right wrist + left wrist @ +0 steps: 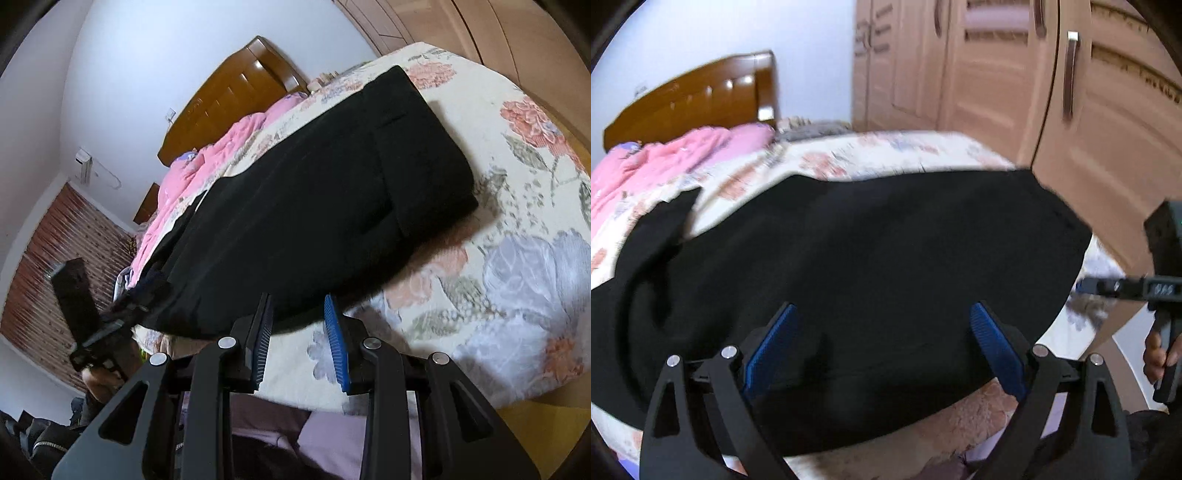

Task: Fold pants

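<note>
The black fabric pants (pixel 317 192) lie folded lengthwise on the cream floral bedspread (pixel 517 258), near its front edge. The left gripper (pixel 882 343) hovers over them with blue pads spread wide, holding nothing, and the right gripper (pixel 299 332) stands part-open and empty at their near edge. With no grip on the cloth, a hasty pinch could catch only the top layer and drag the fold askew, or tug the pants off the bed's edge.
</note>
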The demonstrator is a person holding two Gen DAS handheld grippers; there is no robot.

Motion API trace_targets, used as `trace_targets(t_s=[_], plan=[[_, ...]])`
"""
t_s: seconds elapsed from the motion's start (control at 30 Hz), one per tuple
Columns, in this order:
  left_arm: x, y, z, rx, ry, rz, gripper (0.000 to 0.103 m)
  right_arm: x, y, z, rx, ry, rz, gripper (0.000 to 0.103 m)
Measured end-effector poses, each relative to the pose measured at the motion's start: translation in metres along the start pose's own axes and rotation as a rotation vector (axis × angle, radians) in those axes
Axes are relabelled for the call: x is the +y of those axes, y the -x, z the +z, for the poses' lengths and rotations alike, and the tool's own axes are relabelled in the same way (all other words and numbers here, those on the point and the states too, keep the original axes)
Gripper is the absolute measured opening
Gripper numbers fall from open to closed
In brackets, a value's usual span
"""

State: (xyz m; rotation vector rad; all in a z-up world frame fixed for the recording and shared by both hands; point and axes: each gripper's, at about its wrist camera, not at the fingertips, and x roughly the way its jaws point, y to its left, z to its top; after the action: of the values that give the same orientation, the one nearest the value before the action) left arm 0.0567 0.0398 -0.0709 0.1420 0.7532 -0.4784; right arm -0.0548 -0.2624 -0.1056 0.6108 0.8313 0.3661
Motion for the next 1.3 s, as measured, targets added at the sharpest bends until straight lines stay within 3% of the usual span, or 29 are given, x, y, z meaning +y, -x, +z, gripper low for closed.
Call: trace_targets(t_s=[0.17, 0.33, 0.43, 0.5, 0.73, 0.9, 0.97, 1.03, 1.1, 1.2, 1.27, 1.3], plan=[[-0.004, -0.027, -0.014, 0.088, 0.009, 0.003, 0.094, -0.006, -0.014, -0.002, 0.035, -0.051, 0.035, 0.032], [0.004, -0.026, -0.021, 0.100, 0.030, 0.001, 0.097, -0.017, -0.013, -0.002, 0.025, -0.114, 0.087, 0.031], [0.002, -0.025, -0.021, 0.102, 0.022, 0.014, 0.097, -0.011, -0.014, 0.002, 0.002, -0.081, 0.068, 0.028], [0.001, -0.025, -0.020, 0.104, 0.021, 0.019, 0.097, -0.003, -0.010, 0.004, -0.020, -0.052, 0.052, 0.011], [-0.002, -0.021, -0.018, 0.110, 0.013, 0.033, 0.097, 0.017, 0.011, 0.005, -0.084, 0.001, 0.050, 0.007], [-0.006, -0.022, -0.019, 0.113, -0.002, 0.047, 0.098, -0.008, -0.016, -0.003, -0.005, -0.051, -0.015, 0.006], [-0.005, -0.023, -0.019, 0.117, 0.005, 0.042, 0.099, -0.013, -0.017, -0.004, 0.003, -0.071, 0.001, 0.006], [-0.005, -0.023, -0.018, 0.118, 0.005, 0.044, 0.099, -0.008, -0.013, 0.000, 0.026, -0.057, -0.013, 0.018], [-0.006, -0.024, -0.019, 0.117, 0.005, 0.053, 0.101, -0.003, 0.003, 0.003, 0.011, -0.041, -0.061, 0.020], [-0.007, -0.024, -0.020, 0.114, 0.008, 0.055, 0.101, 0.023, 0.024, 0.010, -0.063, 0.097, -0.122, 0.021], [-0.007, -0.025, -0.020, 0.114, 0.011, 0.056, 0.101, 0.043, 0.024, 0.016, -0.101, 0.210, -0.144, 0.033], [-0.007, -0.025, -0.020, 0.114, 0.011, 0.057, 0.101, 0.048, 0.019, 0.017, -0.096, 0.236, -0.149, 0.055]])
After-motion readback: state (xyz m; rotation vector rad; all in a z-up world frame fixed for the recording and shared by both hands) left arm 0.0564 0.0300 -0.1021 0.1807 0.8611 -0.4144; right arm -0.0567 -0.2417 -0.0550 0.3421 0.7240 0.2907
